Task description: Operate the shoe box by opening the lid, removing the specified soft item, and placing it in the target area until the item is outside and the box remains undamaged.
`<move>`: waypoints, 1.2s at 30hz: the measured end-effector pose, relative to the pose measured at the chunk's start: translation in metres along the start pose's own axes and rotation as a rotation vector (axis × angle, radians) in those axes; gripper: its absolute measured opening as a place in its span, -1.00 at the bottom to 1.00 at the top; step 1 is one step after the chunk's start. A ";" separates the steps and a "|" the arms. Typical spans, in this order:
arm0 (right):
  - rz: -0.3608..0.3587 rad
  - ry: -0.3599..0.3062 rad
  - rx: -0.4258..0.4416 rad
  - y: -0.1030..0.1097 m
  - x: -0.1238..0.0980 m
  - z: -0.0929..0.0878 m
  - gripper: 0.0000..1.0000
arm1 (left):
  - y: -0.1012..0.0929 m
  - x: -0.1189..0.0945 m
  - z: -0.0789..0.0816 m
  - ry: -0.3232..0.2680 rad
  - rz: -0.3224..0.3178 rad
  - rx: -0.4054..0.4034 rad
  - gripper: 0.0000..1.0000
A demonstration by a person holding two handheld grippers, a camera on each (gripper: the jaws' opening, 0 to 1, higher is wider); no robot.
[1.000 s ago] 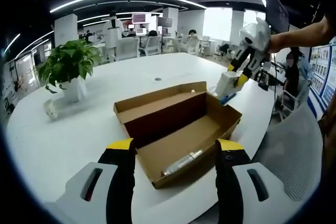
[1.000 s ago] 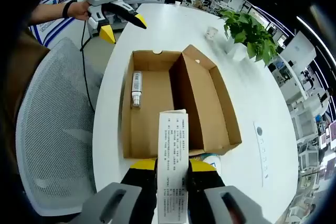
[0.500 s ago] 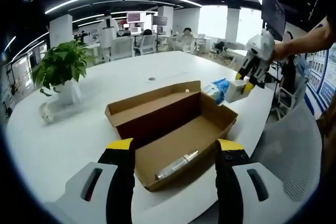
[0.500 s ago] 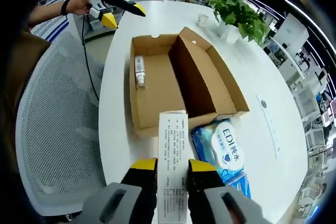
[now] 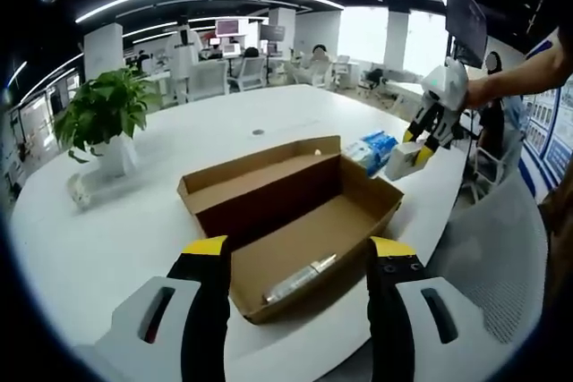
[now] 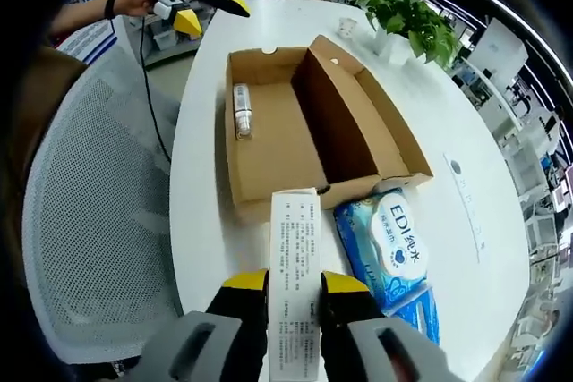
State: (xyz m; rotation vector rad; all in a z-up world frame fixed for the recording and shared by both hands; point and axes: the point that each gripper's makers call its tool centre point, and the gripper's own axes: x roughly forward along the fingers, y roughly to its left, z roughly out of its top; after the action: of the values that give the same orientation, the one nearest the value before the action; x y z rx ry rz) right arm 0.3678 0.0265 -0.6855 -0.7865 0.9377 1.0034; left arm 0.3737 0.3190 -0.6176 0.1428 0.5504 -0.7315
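Shoe box (image 6: 313,127) sits open on the white counter (image 6: 430,105), its lid folded back beside the tray, so we read the opening step as done. Nearest us in the right gripper view, our right gripper (image 6: 294,285) has its fingers (image 6: 243,288) clamped on a slim white carton (image 6: 294,266) printed with small text, held out over the counter's near edge just clear of the box wall; we judge it is being carried off to be set down outside. Just beside it, touching the box's near end, lies a blue soft pack of wipes (image 6: 391,243), already out on the counter. Inside the tray, a small tube (image 6: 241,111) rests by the far wall. In the left gripper view our left gripper (image 5: 297,252) hovers before the box with its fingers apart and empty, likely waiting to steady the cardboard. Farther off stands a potted plant (image 5: 106,114).
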 end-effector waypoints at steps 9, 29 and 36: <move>-0.024 0.025 -0.032 -0.028 -0.011 -0.015 -0.66 | -0.003 0.002 -0.008 0.017 0.002 -0.008 0.20; -0.084 0.088 -0.088 -0.116 -0.022 -0.045 -0.66 | 0.001 -0.001 -0.013 0.036 0.042 -0.052 0.22; -0.113 0.109 -0.069 -0.150 -0.016 -0.063 -0.66 | 0.006 -0.001 -0.017 0.051 0.060 -0.069 0.22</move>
State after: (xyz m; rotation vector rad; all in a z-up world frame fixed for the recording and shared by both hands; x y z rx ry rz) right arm 0.4864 -0.0852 -0.6785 -0.9494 0.9449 0.9053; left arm 0.3699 0.3297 -0.6316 0.1133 0.6169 -0.6515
